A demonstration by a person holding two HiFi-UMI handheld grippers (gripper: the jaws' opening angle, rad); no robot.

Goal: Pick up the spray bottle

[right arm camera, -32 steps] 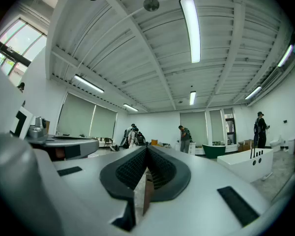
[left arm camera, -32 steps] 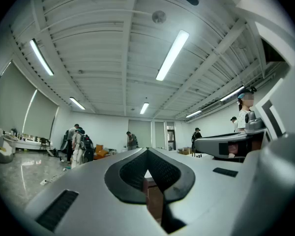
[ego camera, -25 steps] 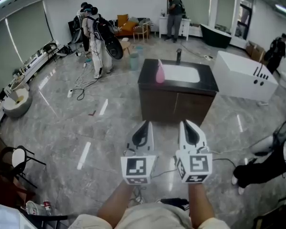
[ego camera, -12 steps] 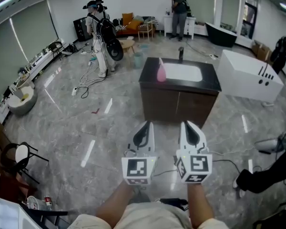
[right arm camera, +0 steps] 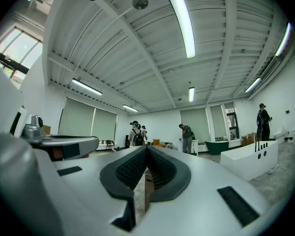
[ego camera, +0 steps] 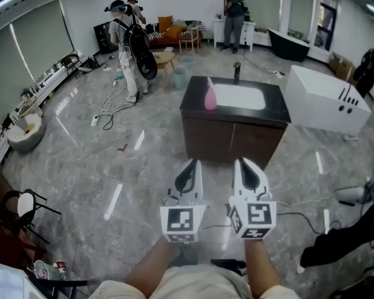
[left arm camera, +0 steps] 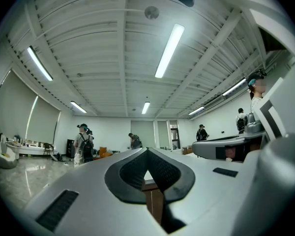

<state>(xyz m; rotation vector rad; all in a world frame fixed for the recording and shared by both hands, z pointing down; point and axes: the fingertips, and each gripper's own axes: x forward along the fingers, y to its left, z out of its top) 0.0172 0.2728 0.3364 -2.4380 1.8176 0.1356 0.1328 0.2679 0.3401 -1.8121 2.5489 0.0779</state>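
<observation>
The pink spray bottle (ego camera: 209,96) stands upright on the left part of a black countertop (ego camera: 274,112), beside a white sink basin (ego camera: 238,96), in the head view. Both grippers are held side by side well short of the cabinet, over the floor. My left gripper (ego camera: 189,163) and my right gripper (ego camera: 244,162) point toward the cabinet. In the left gripper view the jaws (left arm camera: 147,151) meet at the tips with nothing between them. The right gripper view shows its jaws (right arm camera: 146,149) closed too, also on nothing. The bottle is hidden behind the jaws in both gripper views.
The dark wood vanity cabinet (ego camera: 227,141) stands alone on the grey marble floor. A white bathtub (ego camera: 327,101) lies to its right. Cables (ego camera: 109,111) trail on the floor at the left. People stand at the back, and a black chair (ego camera: 22,207) is at the near left.
The vanity and bottle have drawn slightly nearer in the head view. Both grippers keep their place in the picture, still closed. The people at the back left have shifted.
</observation>
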